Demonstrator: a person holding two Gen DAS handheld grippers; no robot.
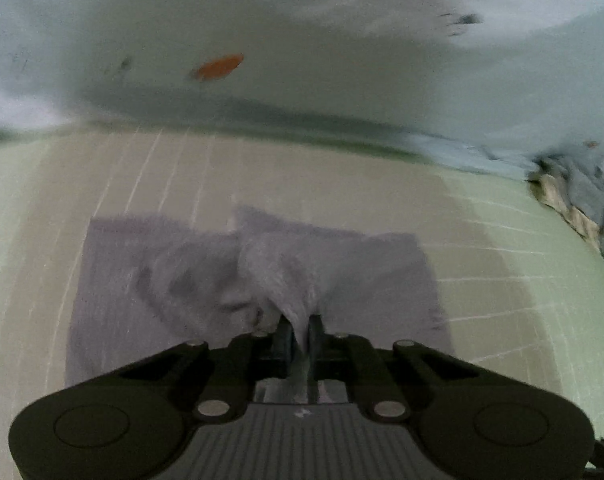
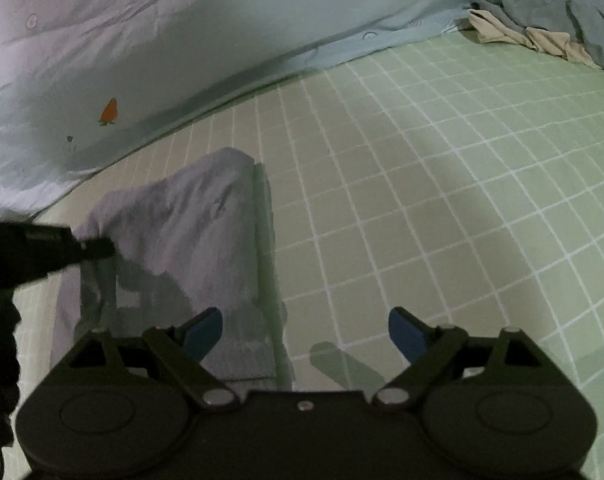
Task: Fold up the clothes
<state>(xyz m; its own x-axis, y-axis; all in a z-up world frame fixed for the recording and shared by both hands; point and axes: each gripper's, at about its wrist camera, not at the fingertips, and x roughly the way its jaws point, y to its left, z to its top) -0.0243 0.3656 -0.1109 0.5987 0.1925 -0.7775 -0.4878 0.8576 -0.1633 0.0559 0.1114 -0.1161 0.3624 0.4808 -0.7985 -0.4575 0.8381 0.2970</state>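
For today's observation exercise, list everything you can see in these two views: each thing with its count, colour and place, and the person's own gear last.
Garment: one, pale lilac-grey, lying on the sheet, one part pulled up off it.
Bed sheet: one, light green with a white grid, under everything.
Quilt: one, pale blue with small orange carrot prints, bunched along the far side of the sheet.
Pile of clothes: one heap, grey-blue and beige, far right corner.
Left hand-held gripper: one, black, shut on a pinch of the garment.
Right hand-held gripper: one, black with blue pads, open, above the garment's near edge, holding nothing.
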